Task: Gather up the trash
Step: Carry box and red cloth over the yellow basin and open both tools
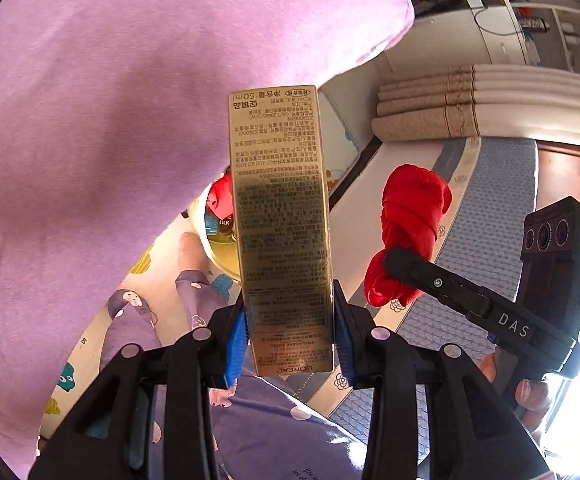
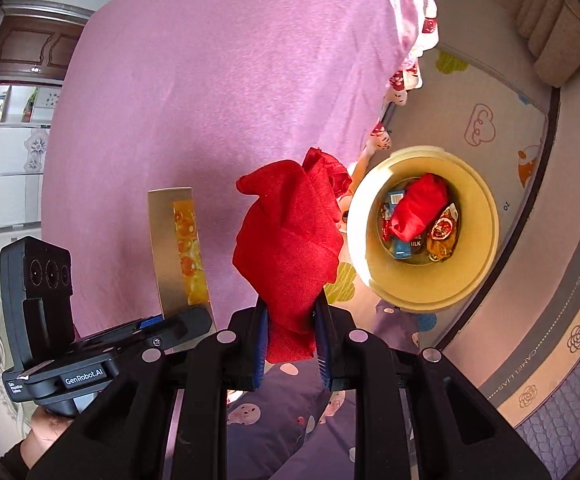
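My left gripper (image 1: 290, 340) is shut on a tall gold cosmetics box (image 1: 280, 216) and holds it upright in the air. The box also shows in the right wrist view (image 2: 178, 252), at the left. My right gripper (image 2: 290, 340) is shut on a crumpled red cloth (image 2: 290, 248), which also shows in the left wrist view (image 1: 410, 232). A cream round trash bin (image 2: 486, 248) stands on the floor below and to the right of the cloth. It holds a red bundle (image 2: 420, 206) and several wrappers. In the left wrist view the bin (image 1: 218, 256) is mostly hidden behind the box.
A pink bedsheet (image 2: 218, 100) fills the left and top of both views. A patterned play mat (image 2: 490, 120) lies under the bin. A grey floral mattress edge (image 2: 570, 340) runs at right. Rolled beige cushions (image 1: 422, 108) lie beyond.
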